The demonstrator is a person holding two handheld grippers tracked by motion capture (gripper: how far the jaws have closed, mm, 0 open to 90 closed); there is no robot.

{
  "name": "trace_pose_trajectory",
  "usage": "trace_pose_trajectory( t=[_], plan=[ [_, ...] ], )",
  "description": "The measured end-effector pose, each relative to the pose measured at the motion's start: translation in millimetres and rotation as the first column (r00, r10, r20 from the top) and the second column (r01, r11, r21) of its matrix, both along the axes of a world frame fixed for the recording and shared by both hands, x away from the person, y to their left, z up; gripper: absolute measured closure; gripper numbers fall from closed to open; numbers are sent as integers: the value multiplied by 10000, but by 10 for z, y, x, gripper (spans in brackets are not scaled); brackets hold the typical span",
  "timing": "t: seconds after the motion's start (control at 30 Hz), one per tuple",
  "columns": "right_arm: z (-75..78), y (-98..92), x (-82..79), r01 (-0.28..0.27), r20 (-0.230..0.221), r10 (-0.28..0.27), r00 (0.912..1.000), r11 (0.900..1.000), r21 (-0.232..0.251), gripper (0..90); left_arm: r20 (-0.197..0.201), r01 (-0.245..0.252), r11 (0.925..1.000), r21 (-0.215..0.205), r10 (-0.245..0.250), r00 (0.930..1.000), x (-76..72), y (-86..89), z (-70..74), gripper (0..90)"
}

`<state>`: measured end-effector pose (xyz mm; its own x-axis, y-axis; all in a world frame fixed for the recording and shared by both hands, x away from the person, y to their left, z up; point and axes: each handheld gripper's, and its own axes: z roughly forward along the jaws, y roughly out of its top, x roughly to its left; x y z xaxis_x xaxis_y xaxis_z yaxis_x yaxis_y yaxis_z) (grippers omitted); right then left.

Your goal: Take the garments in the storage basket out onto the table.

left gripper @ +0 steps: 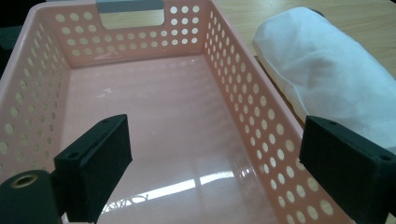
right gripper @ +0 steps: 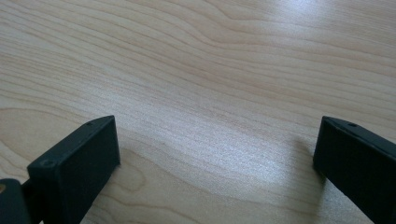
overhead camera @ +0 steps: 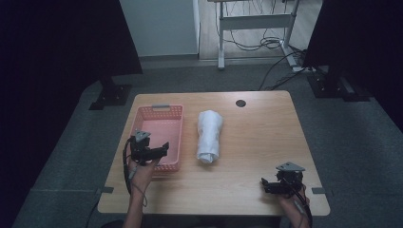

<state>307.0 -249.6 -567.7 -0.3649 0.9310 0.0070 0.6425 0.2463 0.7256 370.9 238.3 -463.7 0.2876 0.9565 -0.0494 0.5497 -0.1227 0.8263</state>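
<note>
The left gripper (overhead camera: 164, 147) hovers over the near end of the pink basket (overhead camera: 159, 110), its jaws wide apart with nothing between them. A rolled white towel (overhead camera: 209, 136) lies on the desk (overhead camera: 266, 137) just beside the basket's right wall. The right gripper (overhead camera: 264, 184) rests near the desk's front right corner, jaws spread and holding nothing.
</note>
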Motion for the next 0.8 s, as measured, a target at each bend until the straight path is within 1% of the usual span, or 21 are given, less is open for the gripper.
trace_pose_trajectory(
  t=[0.2, 0.6, 0.8],
  plan=[
    [0, 0, 0, 2, -1, -2, 10000, 10000, 0, 2, -20, -34, 10000, 14, 35, 10000, -40, 48, -22, 91],
    [0, 1, -1, 14, 2, -14, 10000, 10000, -1, 2, 83, -109, 9999, 49, 109, 9999, -133, 149, -19, 88],
    [0, 1, -2, 16, 4, -16, 10000, 10000, 0, 2, 59, -185, 9996, 215, 183, 9998, -189, 220, -26, 88]
  ],
)
